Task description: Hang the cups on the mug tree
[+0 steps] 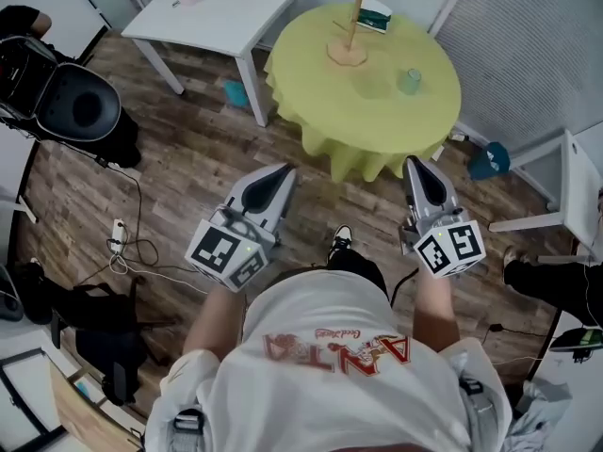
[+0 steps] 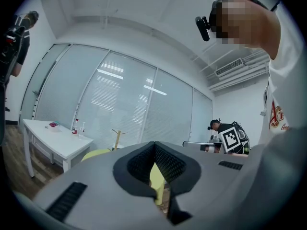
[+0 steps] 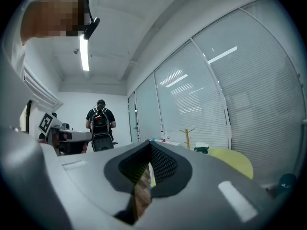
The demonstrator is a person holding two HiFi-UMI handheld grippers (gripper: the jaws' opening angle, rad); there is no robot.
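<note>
A wooden mug tree [image 1: 351,26] stands bare at the far side of a round table with a yellow-green cloth [image 1: 377,125]. One pale green cup [image 1: 409,81] sits upright on the cloth, to the right of the tree. Both grippers hang over the wood floor, well short of the table and close to the person's body. My left gripper [image 1: 283,172] has its jaws together and holds nothing. My right gripper [image 1: 415,163] is likewise shut and empty. The tree [image 2: 116,137] shows far off in the left gripper view, and the same tree [image 3: 186,137] shows in the right gripper view.
A white table [image 1: 221,17] with small items stands left of the round one. A teal box [image 1: 375,15] lies behind the tree. A black chair [image 1: 80,106] and cables [image 1: 122,243] are at left, a white chair [image 1: 565,186] at right. Another person [image 3: 100,123] stands behind.
</note>
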